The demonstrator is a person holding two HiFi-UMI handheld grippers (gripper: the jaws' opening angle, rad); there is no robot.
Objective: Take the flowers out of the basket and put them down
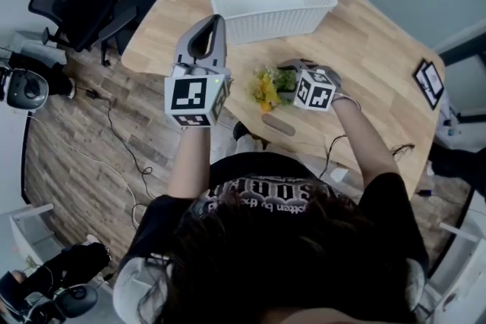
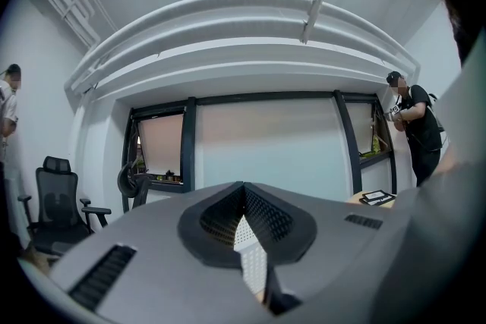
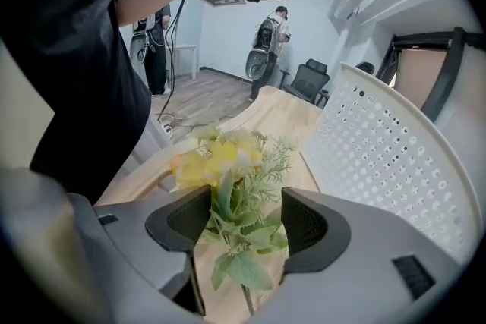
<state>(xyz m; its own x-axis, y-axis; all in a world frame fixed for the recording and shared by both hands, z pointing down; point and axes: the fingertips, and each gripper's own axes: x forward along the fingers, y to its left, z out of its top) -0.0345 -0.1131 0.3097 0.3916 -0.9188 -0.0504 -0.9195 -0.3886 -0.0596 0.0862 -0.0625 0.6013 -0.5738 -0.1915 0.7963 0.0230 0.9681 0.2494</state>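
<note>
Spotted the flower bunch (image 1: pixel 267 87) at centre of the head view, lying on the wooden table (image 1: pixel 364 49) just below the white perforated basket (image 1: pixel 273 23), clear of it and not inside. Seeing nothing in the basket from above, so probably at the tail end of the put-down. Reading the right gripper (image 3: pixel 244 220) as spread apart around the leafy stem, yellow heads pointing away up the frame. No clamp visible, only foliage brushing the left pad at most. Reading the left gripper (image 2: pixel 243 190) as closed tip to tip on nothing, held high at upper centre-left of the head view and aimed at the ceiling. Judging by looks: artificial bunch, very light, soft leaves, thin springy stem, heads easy to crush or snag on the ribbed pads. If re-gripping, best to take the bare stem below the leaves with light pressure and stay off the yellow heads. Worth backing the right gripper straight out along the stem to avoid dragging leaves and shifting the bunch.
</note>
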